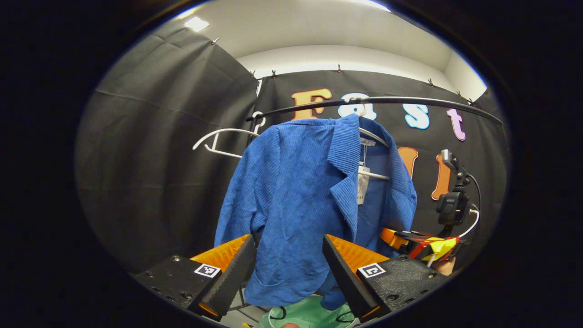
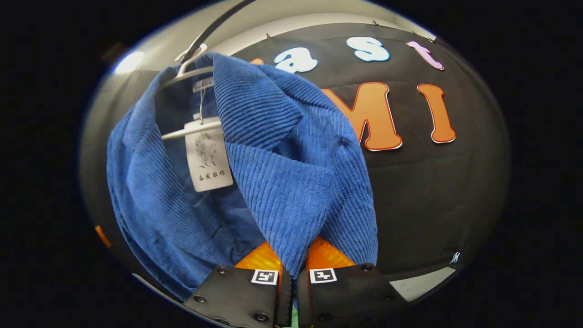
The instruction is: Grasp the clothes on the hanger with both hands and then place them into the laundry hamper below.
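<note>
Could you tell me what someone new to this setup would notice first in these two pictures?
The bright blue corduroy jacket stands out at once, hanging on a white hanger from the dark rail at the centre of the left gripper view. The right gripper is shut on the jacket's front edge, low in the right gripper view. The left gripper is open, its fingers on either side of the jacket's lower part, with the green hamper below.

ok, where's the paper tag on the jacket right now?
In the right gripper view the paper tag hangs inside the open blue jacket, left of centre, over the white hanger bar.
</note>
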